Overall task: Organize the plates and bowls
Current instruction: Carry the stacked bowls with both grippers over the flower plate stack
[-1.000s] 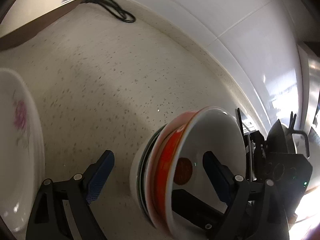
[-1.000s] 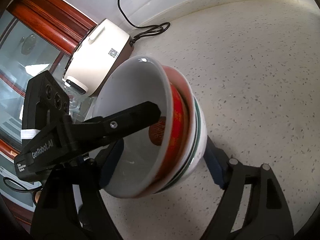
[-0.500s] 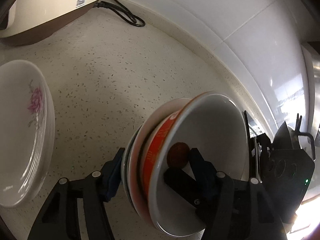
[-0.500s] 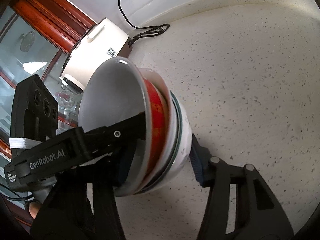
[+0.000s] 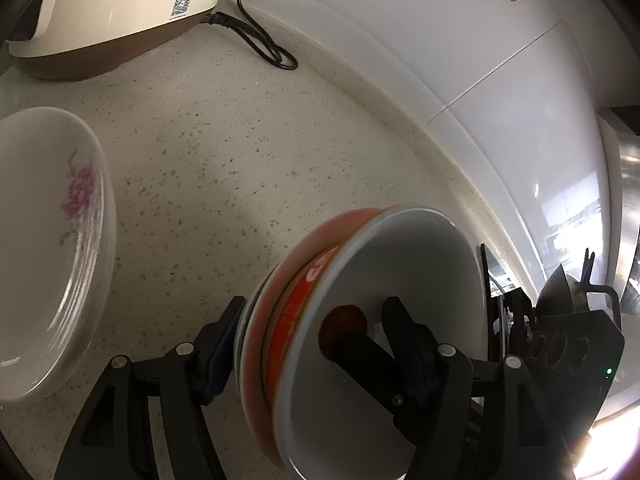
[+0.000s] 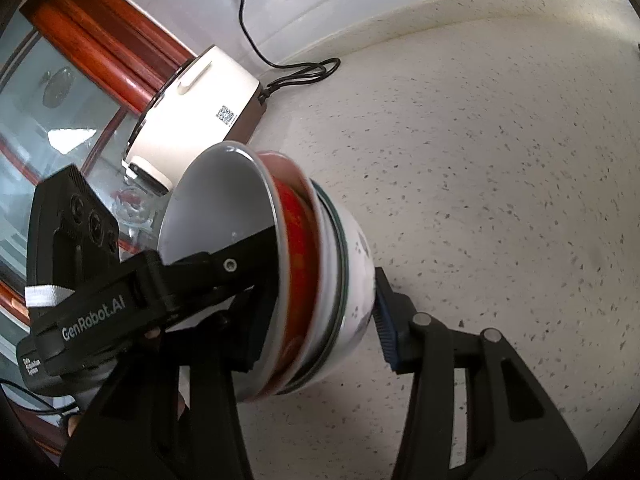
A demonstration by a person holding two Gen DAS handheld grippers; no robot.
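A stack of nested bowls (image 5: 416, 256) is tipped on its side over the speckled counter: a white bowl on top, a red one under it, and a white bowl with a green rim (image 6: 356, 280) at the bottom. My left gripper (image 5: 314, 320) clamps one side of the stack, one pad on the outer wall and the other inside the top bowl. Its jaws are opening slightly, with the pads still touching. My right gripper (image 6: 324, 292) clamps the opposite side the same way, and its jaws are closing on the stack.
A pile of white plates with a pink flower (image 5: 60, 240) lies at the left. A cream rice cooker (image 6: 192, 112) and its black cord (image 6: 304, 76) stand by the tiled wall. A dark pan (image 5: 560, 292) sits at the right, and a glass cabinet door (image 6: 60, 100) at the left.
Both grippers went from wide open to closed on the bowl stack. The stack has tipped and shifted slightly. The left view now takes in more of the plates and the cooker.
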